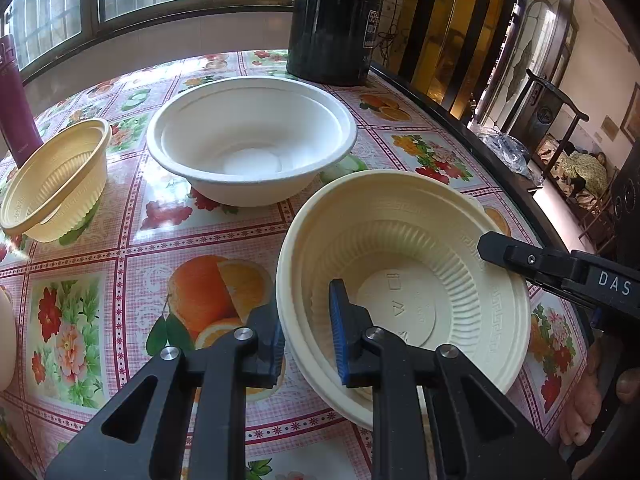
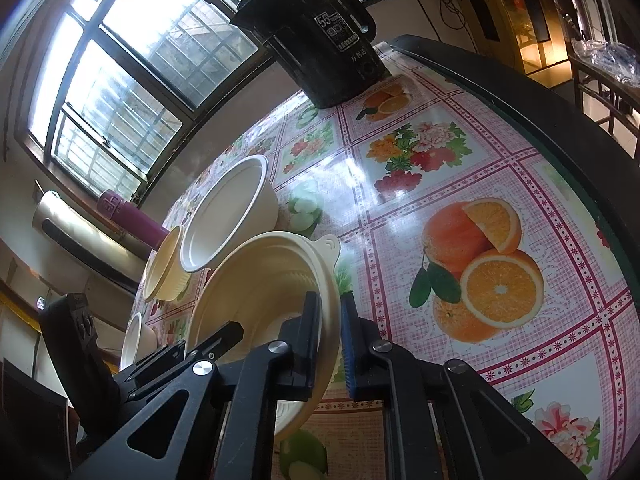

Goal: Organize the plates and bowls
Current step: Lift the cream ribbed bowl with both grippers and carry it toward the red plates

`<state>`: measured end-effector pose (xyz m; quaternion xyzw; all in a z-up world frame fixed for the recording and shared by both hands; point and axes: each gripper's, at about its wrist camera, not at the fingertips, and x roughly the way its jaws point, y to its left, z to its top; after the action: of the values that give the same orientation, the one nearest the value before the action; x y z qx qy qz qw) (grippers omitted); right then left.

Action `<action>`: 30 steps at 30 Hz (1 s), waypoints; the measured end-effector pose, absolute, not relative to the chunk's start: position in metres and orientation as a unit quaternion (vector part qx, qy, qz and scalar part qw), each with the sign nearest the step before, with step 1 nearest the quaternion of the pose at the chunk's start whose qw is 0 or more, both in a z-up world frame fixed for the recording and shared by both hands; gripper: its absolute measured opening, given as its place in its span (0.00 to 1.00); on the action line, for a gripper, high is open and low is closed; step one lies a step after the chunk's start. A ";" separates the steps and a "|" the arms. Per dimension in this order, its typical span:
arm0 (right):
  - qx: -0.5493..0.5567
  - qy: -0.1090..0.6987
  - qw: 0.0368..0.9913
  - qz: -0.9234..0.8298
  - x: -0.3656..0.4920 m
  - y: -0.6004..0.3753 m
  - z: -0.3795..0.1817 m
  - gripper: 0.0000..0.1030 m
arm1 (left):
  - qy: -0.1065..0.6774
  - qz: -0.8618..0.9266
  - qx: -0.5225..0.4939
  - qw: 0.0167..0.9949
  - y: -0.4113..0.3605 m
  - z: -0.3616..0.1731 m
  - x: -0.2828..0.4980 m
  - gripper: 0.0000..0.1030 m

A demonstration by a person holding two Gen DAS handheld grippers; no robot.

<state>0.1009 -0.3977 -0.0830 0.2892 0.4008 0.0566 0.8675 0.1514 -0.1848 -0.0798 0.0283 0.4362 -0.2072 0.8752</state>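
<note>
A cream ribbed bowl (image 1: 404, 280) sits at the front right of the flowered table, nested in another like it. My left gripper (image 1: 306, 328) straddles its near-left rim, one finger inside and one outside, jaws apart. My right gripper (image 2: 330, 336) is shut on the far-right rim of the cream bowl (image 2: 260, 280); it shows in the left wrist view (image 1: 504, 256). A large white bowl (image 1: 252, 140) stands behind, and a yellow ribbed bowl (image 1: 56, 180) leans tilted at the left.
A black kettle (image 1: 336, 20) stands at the table's back edge. A maroon bottle (image 1: 14, 108) stands at far left. Another white bowl (image 2: 138, 340) sits near the table's left edge. The table's dark rim (image 1: 460, 128) runs along the right, chairs beyond.
</note>
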 end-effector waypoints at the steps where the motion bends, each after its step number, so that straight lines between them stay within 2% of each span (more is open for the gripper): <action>1: 0.288 0.401 0.868 0.056 0.101 -0.397 -0.083 0.10 | 0.436 -0.207 0.028 0.875 -0.185 -0.080 0.151 0.17; 20: 0.270 0.394 0.878 0.041 0.095 -0.386 -0.079 0.10 | 0.445 -0.202 0.025 0.872 -0.181 -0.085 0.149 0.17; 30: 0.289 0.376 0.878 0.062 0.071 -0.359 -0.070 0.10 | 0.443 -0.188 0.019 0.877 -0.146 -0.075 0.118 0.17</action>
<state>0.0707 -0.3593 -0.0701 0.2888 0.3760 0.0617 0.8783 0.1177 -0.1458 -0.0752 0.0193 0.4427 -0.1882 0.8765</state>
